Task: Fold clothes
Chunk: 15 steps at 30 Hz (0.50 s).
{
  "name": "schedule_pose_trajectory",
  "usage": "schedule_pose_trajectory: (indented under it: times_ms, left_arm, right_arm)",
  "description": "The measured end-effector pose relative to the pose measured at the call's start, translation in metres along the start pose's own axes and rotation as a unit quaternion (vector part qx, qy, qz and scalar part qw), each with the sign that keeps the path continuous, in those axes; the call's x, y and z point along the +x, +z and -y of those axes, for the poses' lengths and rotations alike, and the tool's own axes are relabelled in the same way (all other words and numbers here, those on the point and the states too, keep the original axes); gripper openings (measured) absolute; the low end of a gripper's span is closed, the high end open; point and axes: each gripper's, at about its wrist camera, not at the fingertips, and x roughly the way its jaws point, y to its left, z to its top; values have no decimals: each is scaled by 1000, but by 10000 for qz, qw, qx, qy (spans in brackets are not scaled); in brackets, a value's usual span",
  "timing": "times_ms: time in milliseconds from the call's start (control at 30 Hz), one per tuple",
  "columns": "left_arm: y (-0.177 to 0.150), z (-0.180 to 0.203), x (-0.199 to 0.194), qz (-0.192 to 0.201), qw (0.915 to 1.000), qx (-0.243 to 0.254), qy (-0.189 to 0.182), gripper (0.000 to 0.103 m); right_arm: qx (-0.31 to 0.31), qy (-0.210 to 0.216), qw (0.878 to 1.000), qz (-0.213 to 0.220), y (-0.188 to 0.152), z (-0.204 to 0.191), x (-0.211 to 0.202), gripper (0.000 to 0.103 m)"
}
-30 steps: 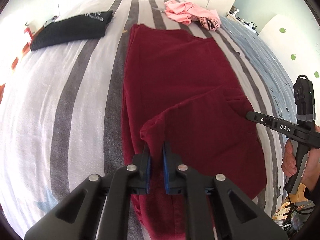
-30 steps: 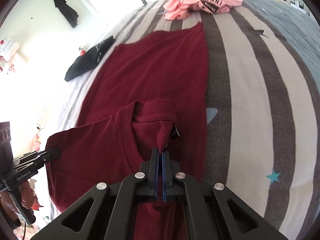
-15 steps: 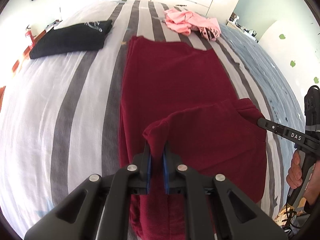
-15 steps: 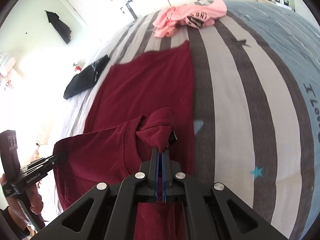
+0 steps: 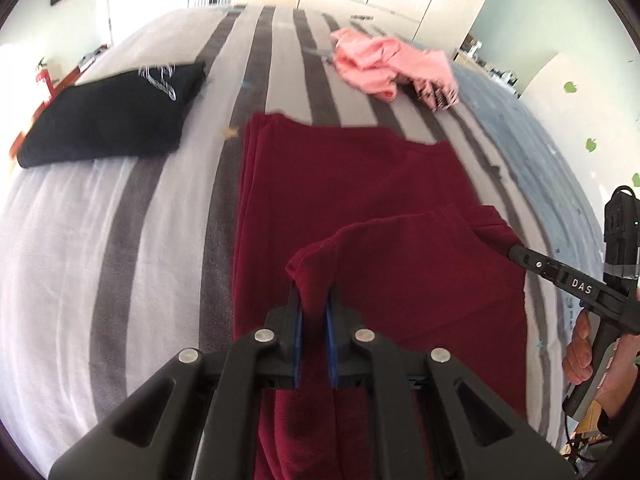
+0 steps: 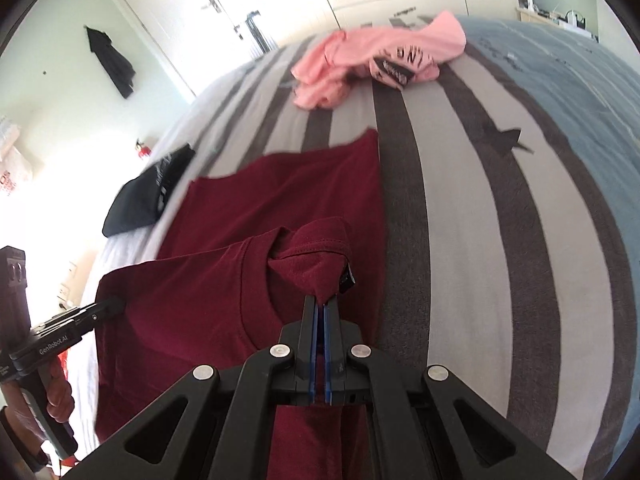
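Observation:
A dark red T-shirt lies lengthwise on the striped bed. Its near end is lifted and folded over toward the far hem. My left gripper is shut on one corner of that lifted end. My right gripper is shut on the other corner, by the collar and a small black tag. Each gripper shows in the other's view: the right one at the right edge, the left one at the left, each held by a hand.
A folded black garment lies at the far left of the bed. A crumpled pink shirt sits at the far end. The striped cover turns blue-grey on the right. White doors stand behind.
Both grippers have carried the shirt's lifted end forward along the bed toward the far hem. The black garment and pink shirt look closer now. Both grips are unchanged.

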Motion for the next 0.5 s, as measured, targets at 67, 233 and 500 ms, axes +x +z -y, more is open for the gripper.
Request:
schedule_pose_trajectory:
  times_ms: [67,233,500]
  left_arm:
    - [-1,-1,10,-68,10000,-2,53,7]
    - [2,-4,10,-28,9999,-115,4,7]
    - [25,-4,-8,328,9991,-247,-142,7]
  right_arm:
    - [1,-47,10000,-84,0,3,10,2]
    - [-59,3,10000,-72,2,4,11,2]
    - [-32,67,9999,155,16,0,2,2]
